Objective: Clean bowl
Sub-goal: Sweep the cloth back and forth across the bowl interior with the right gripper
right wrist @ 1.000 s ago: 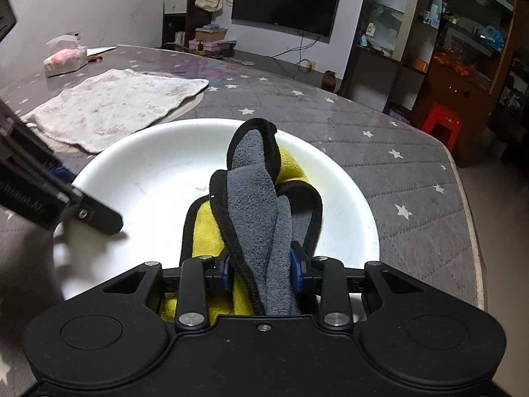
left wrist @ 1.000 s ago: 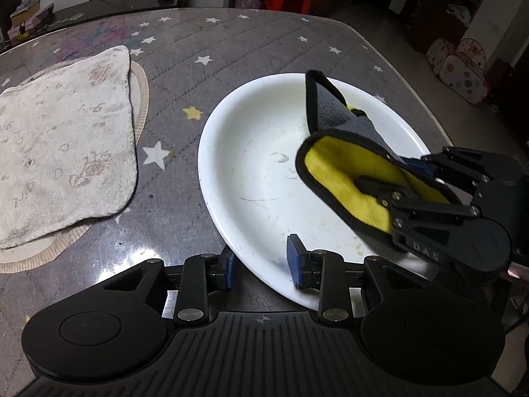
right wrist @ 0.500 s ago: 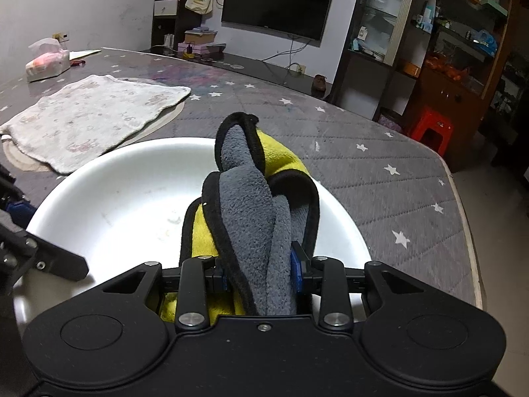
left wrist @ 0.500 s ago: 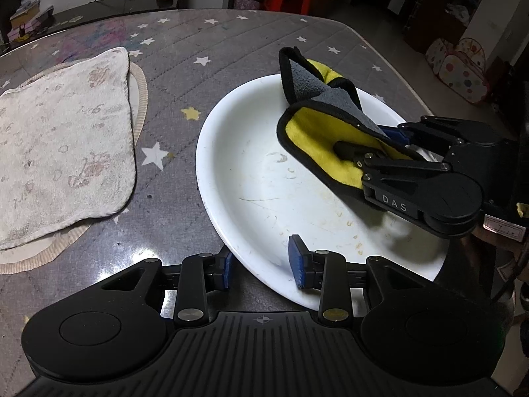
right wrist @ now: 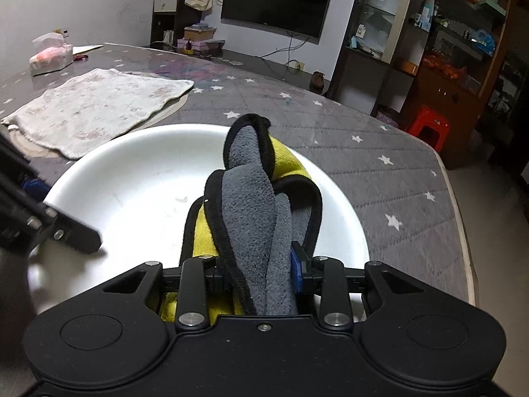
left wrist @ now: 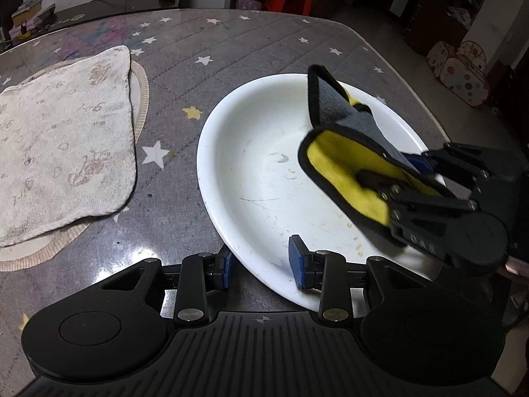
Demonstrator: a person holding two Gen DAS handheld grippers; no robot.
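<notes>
White and wide, the bowl [left wrist: 264, 178] sits on the star-quilted table [left wrist: 251, 49], its right side near the table's rounded edge at three o'clock in the left wrist view, floor beyond. Open quilt runs from twelve round to ten o'clock, up to the pale towel [left wrist: 62, 139] lying flat on a mat at nine. Inside the bowl: faint smears and crumbs, plus the grey-and-yellow cloth [right wrist: 254, 211] hanging over the basin from the three o'clock side. The right gripper [right wrist: 259, 273] pinches that cloth tight, its folds bunched between the blue pads. The left gripper [left wrist: 261, 261] straddles the bowl's near rim at six o'clock, one pad outside, one inside; whether they press the rim, I cannot tell.
</notes>
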